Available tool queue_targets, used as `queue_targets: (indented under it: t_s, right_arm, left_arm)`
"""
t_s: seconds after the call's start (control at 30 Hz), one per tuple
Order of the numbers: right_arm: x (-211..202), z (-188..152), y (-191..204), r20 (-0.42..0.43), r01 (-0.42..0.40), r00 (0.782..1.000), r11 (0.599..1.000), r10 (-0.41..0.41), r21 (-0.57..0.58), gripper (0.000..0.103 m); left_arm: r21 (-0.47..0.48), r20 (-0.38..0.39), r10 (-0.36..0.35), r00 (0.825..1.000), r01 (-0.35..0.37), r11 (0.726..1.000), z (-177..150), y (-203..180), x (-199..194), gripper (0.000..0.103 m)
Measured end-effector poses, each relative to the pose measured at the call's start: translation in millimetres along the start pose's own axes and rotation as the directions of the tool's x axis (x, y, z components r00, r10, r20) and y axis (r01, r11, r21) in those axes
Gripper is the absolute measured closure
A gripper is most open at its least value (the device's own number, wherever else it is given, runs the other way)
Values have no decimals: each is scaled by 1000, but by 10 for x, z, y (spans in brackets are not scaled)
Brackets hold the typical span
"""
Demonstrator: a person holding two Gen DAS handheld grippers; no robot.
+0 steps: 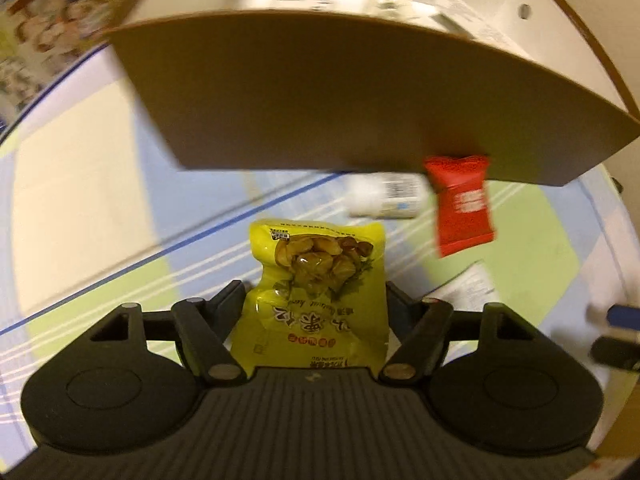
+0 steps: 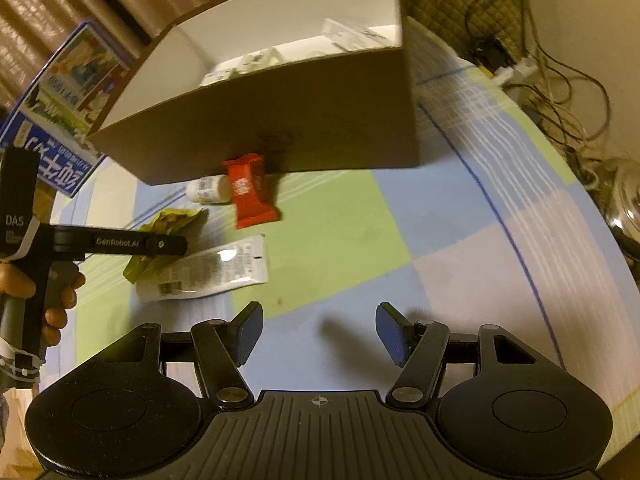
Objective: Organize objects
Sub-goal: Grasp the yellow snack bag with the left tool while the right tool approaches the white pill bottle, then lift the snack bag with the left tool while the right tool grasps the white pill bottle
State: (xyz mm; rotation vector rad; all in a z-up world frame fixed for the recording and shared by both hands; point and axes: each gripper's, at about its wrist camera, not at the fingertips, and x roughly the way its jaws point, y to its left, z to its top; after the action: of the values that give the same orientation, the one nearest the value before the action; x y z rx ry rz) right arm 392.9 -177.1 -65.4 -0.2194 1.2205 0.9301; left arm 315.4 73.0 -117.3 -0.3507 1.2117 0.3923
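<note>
While clamped (left gripper (image 1: 314, 300)): yellow packet (image 1: 316, 280).

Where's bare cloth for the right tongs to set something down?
Open: the checked cloth ahead of the right tongs, right of the red packet, below the cardboard box. Crowded: the left, with the white bottle, yellow packet in the left tongs, and clear sachet.
</note>
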Motion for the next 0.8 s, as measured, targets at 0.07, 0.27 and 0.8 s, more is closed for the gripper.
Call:
queue_targets:
  t_s: [0.07,0.27,0.8]
  right_arm:
    - [29,36,83,3,-12,1000,1000,12,-22,43]
    - [144,178,416,29,-67,997,993,70,-100,43]
    - [759,494,1119,149,6,989,988,18,-155,43]
  left_arm:
    - [-23,0,22,1000,-22,999,-91,161,-34,34]
    - [-125,9,85,996,-83,989,-413,679,-189,34]
    - [-294,60,195,979,-170,941,-584,1509,-381,34]
